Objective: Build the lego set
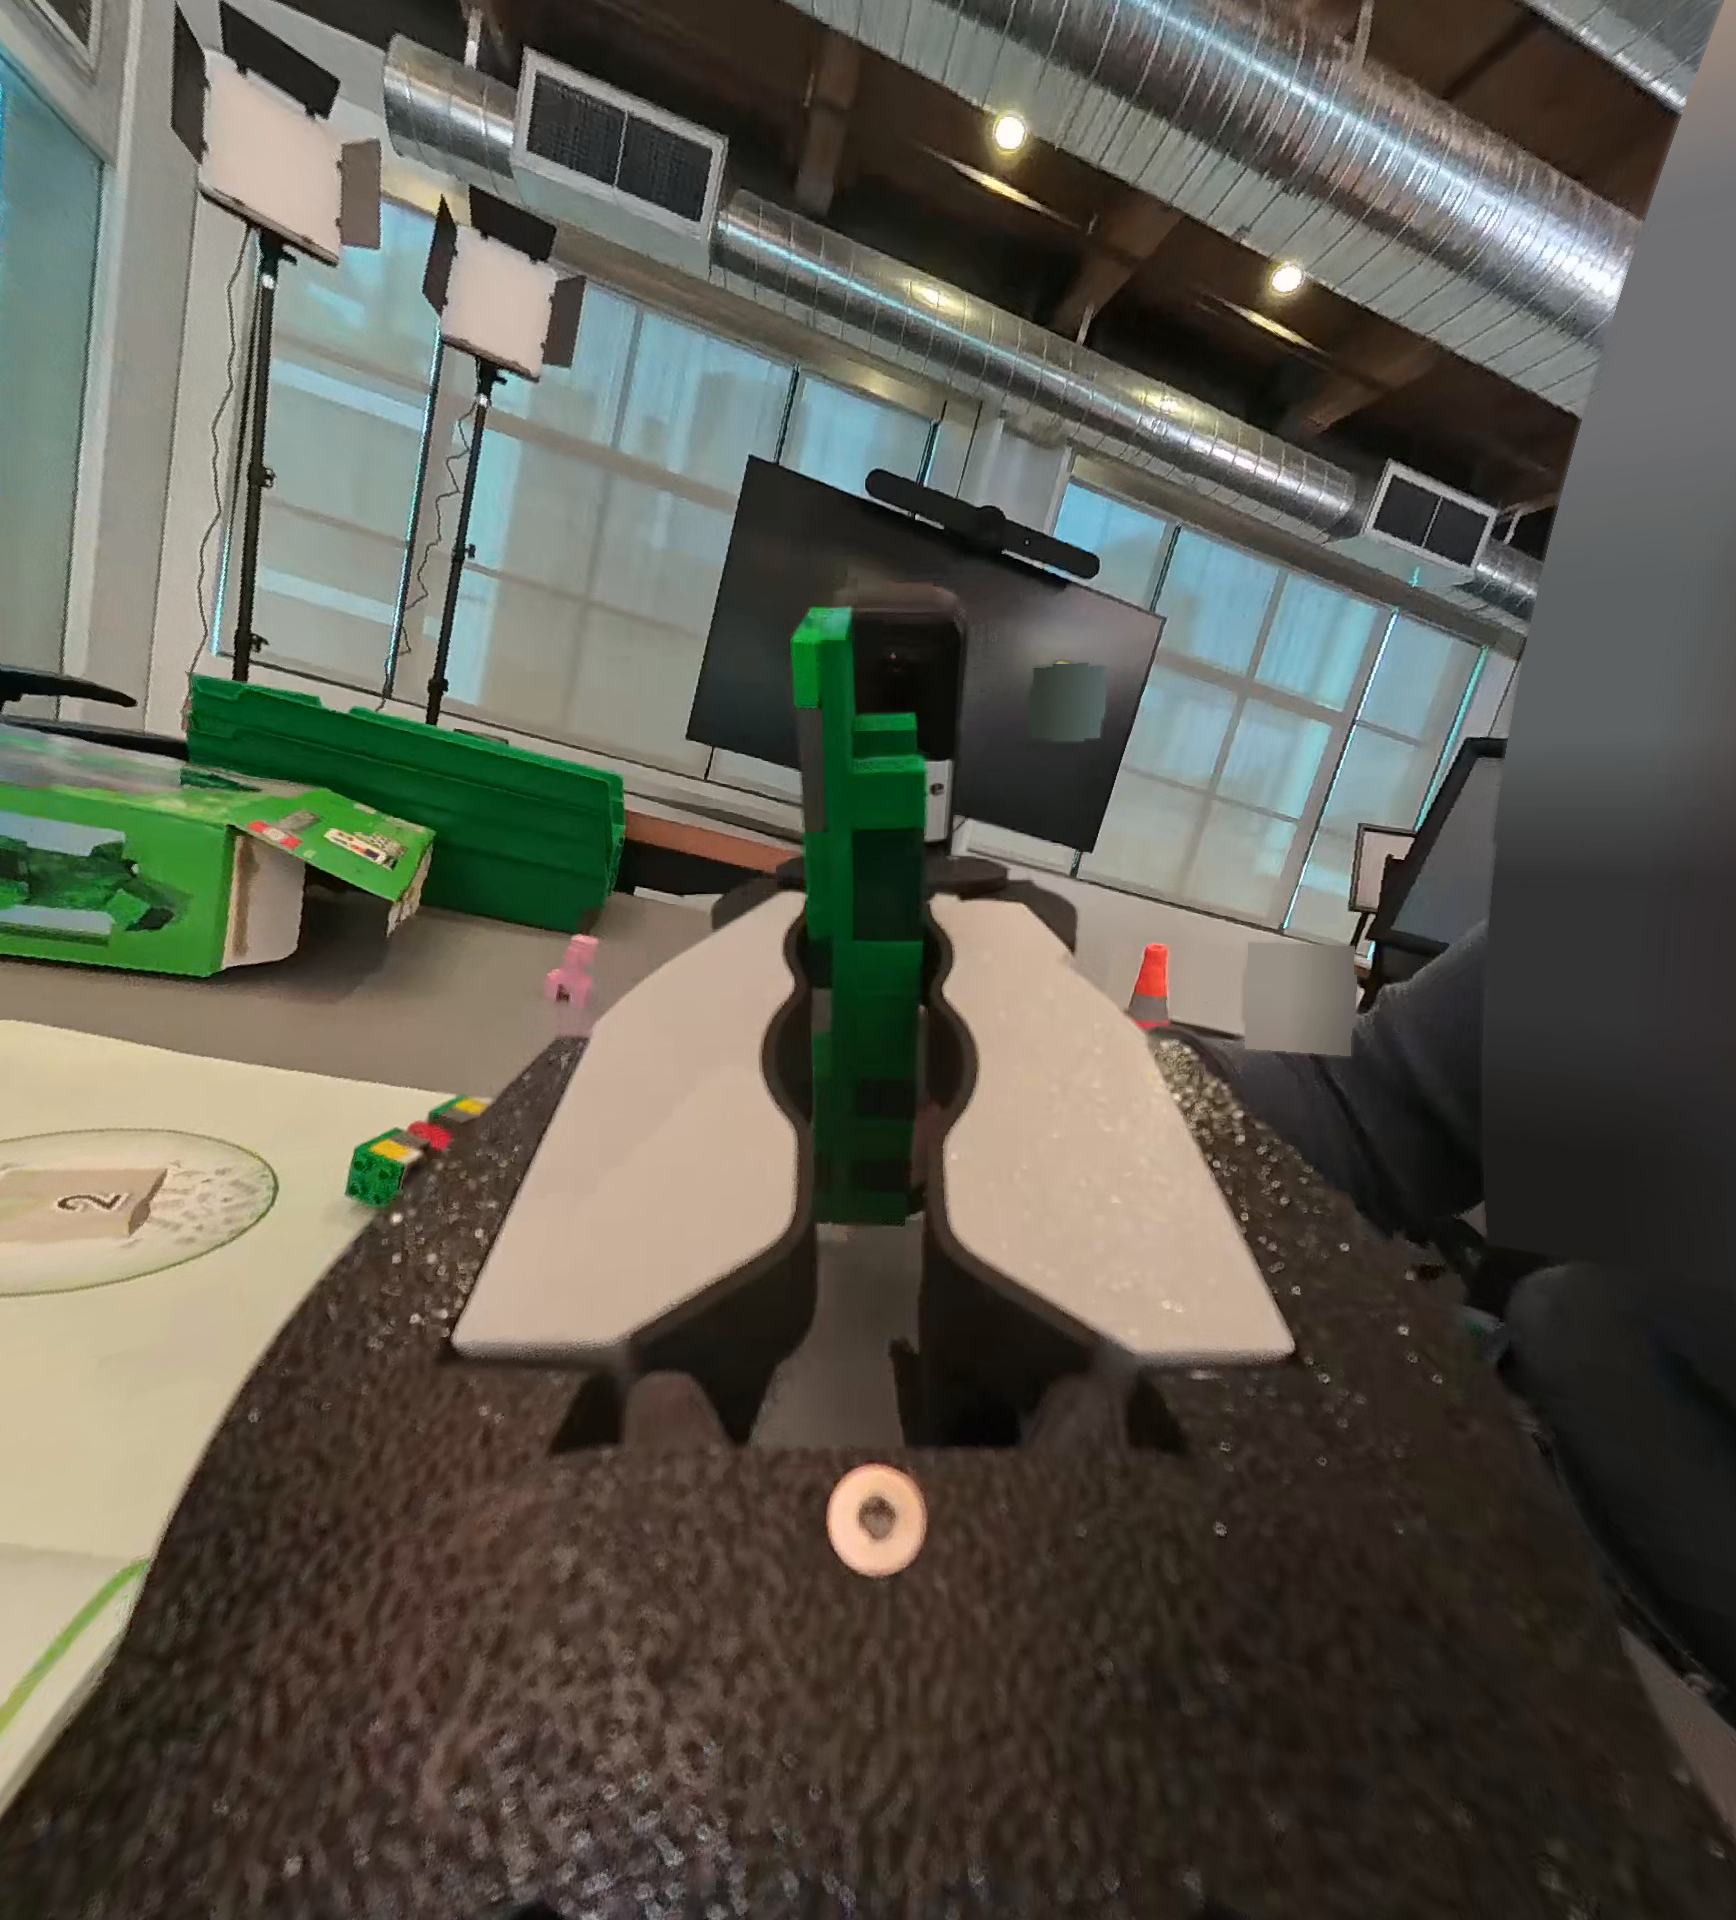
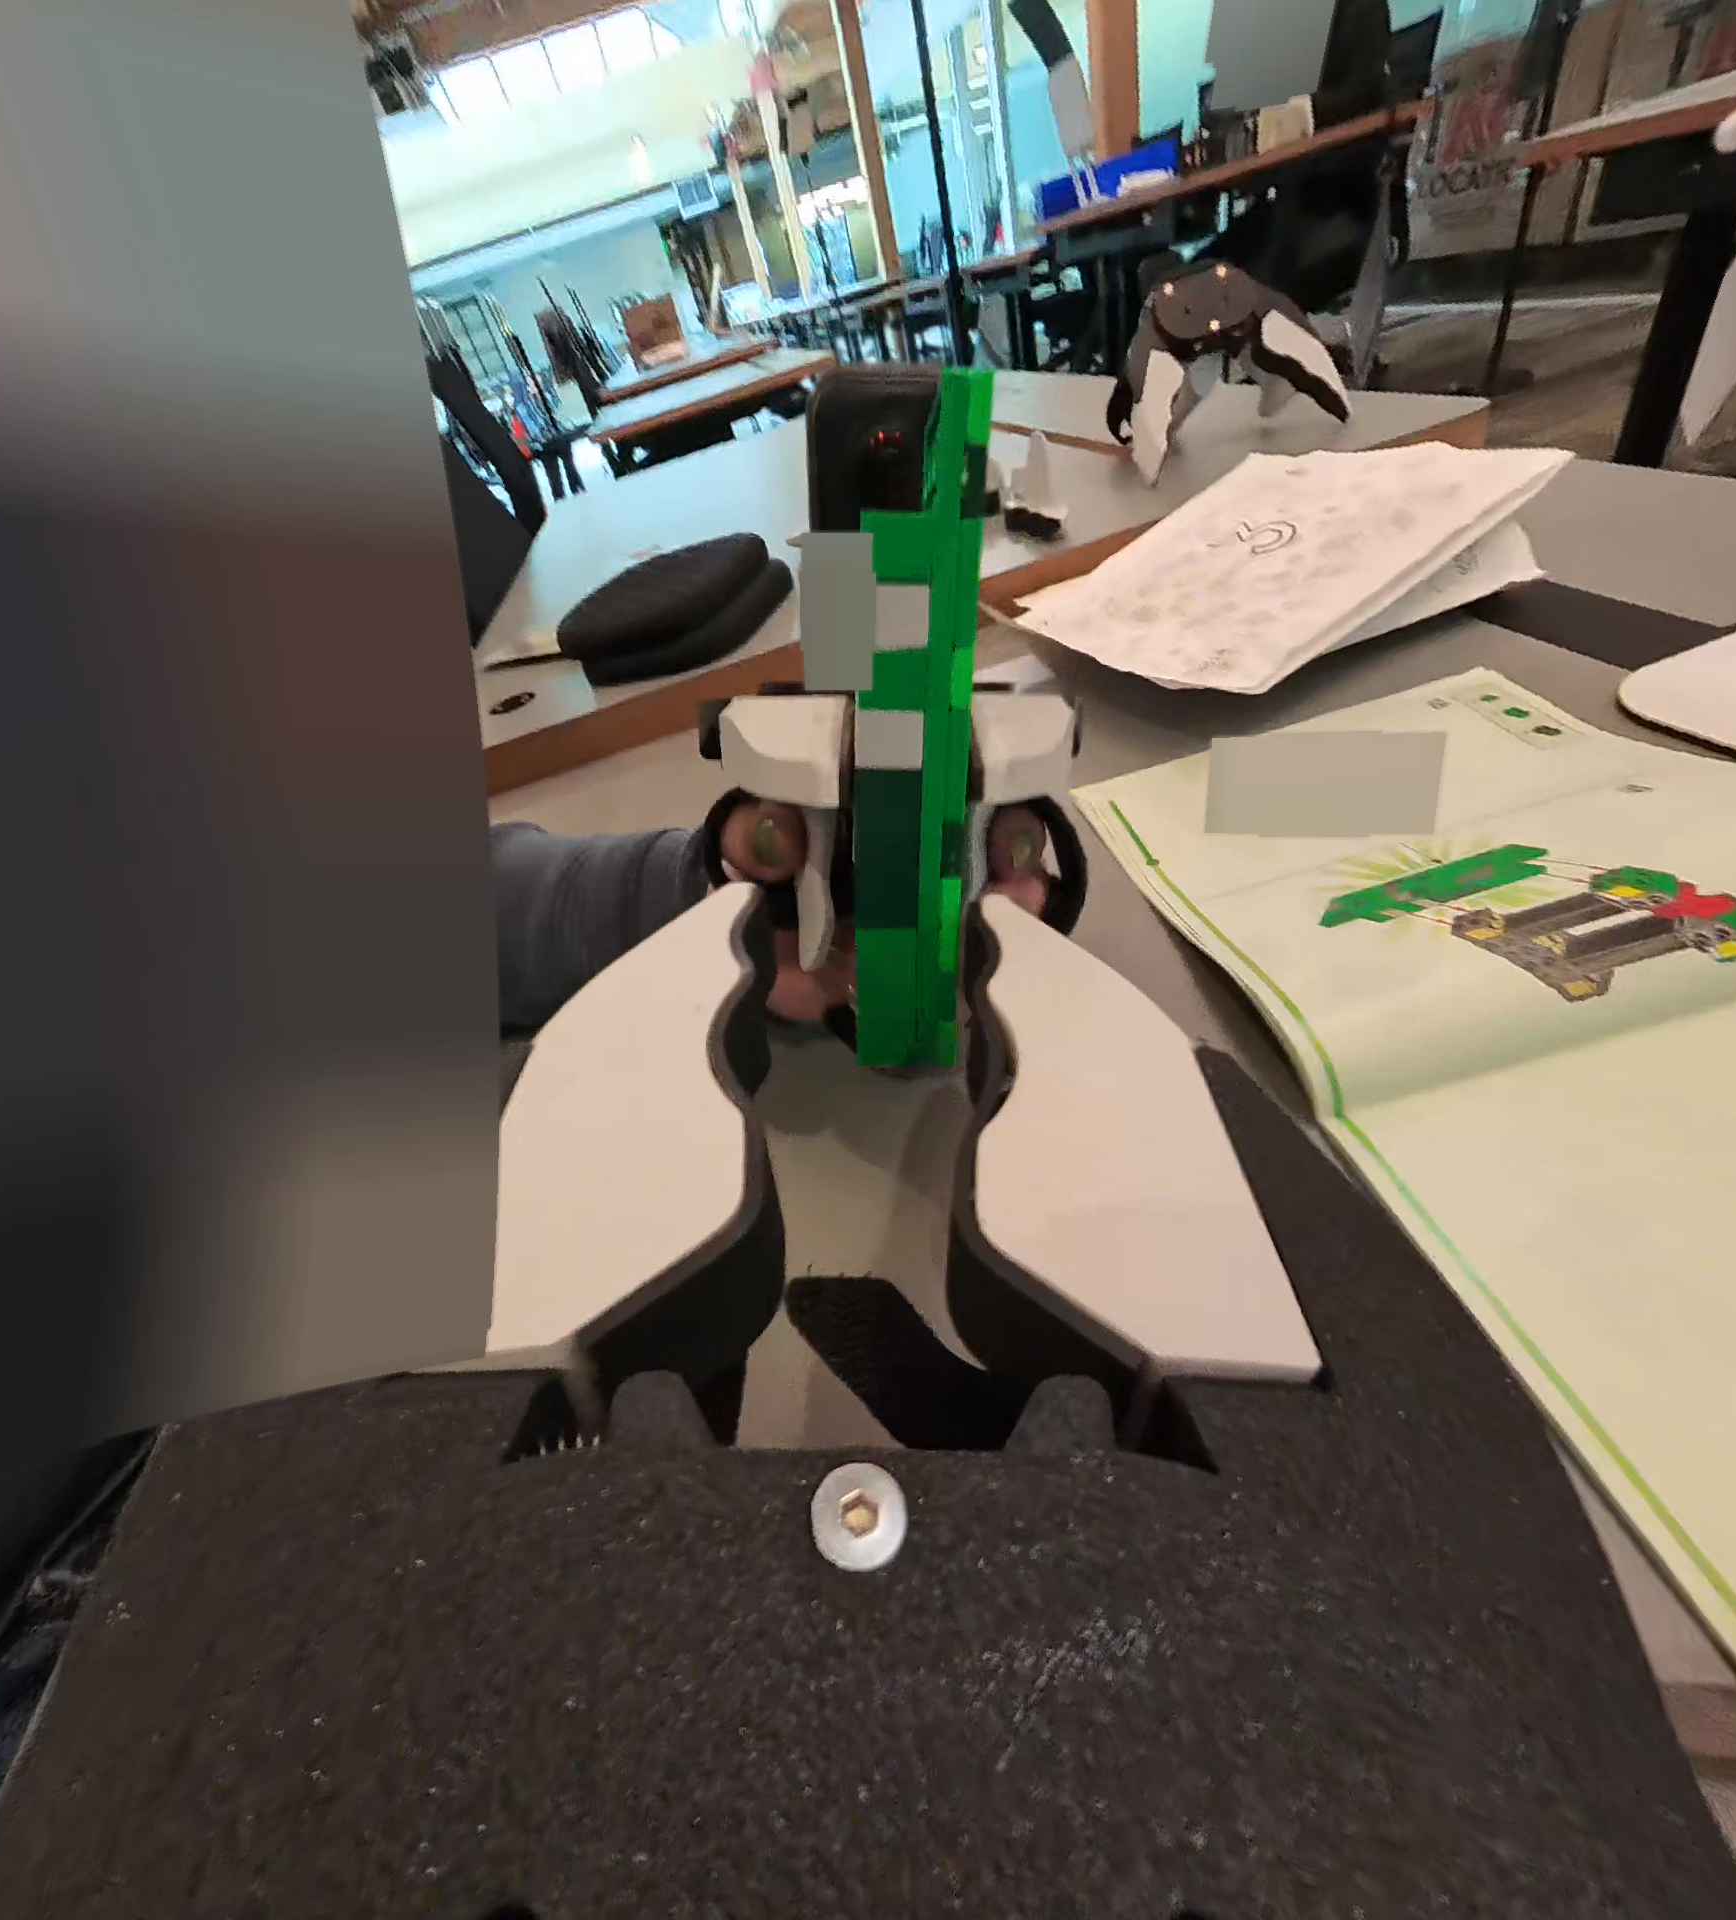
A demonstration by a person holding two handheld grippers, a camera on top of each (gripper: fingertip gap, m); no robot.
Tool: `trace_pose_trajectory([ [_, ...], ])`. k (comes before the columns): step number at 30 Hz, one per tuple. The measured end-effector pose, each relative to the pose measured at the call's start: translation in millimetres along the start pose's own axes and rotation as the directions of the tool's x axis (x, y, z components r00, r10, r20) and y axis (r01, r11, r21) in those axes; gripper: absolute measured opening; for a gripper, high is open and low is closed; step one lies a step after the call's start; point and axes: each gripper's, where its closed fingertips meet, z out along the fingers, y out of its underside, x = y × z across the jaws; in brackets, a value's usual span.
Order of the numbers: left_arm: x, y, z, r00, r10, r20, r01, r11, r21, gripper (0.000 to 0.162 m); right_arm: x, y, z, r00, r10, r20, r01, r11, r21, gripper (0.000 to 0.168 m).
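A flat green lego panel point(image 1: 864, 935) of mixed light and dark bricks stands upright, edge-on, above the table. A small green sub-assembly point(image 1: 405, 1148) lies on the instruction booklet point(image 1: 64, 1299).

Print shows on the booklet point(image 1: 116, 1091) and banner point(image 2: 1466, 182) (both small).

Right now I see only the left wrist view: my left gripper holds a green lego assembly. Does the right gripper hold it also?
Observer: Yes. The right gripper is shut on the green lego assembly, facing the left one.
Operator: What does the open page show?
Observer: The instruction booklet, to the right of that gripper, shows a green plate going onto a black frame. A white paper bag lies behind it.
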Motion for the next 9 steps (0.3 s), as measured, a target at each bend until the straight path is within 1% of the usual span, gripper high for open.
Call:
trace_pose_trajectory([
  [1, 0.2, 2.9, 1.3, 1.000, -0.002, -0.001, 0.002, 1.000, -0.012, 0.017, 1.5, 0.6, -0.2, 1.000, 0.001, 0.001, -0.001, 1.000, 0.015, 0.028],
  [2, 0.4, 5.4, 3.0, 1.000, -0.004, -0.003, 0.004, 1.000, -0.023, 0.017, 3.9, 2.2, -0.8, 1.000, -0.004, -0.006, 0.004, 1.000, 0.026, 0.021],
  [7, 3.7, 11.3, 6.7, 1.000, 0.009, -0.014, -0.010, 0.998, -0.057, 0.018, 3.0, 7.3, -4.7, 1.000, -0.005, 0.019, 0.005, 0.999, 0.039, 0.019],
  [9, 9.6, 10.6, 7.4, 0.999, 0.017, -0.049, -0.020, 0.998, -0.052, 0.025, 1.0, 6.3, -6.2, 0.999, -0.018, 0.029, 0.016, 0.999, 0.051, 0.017],
])
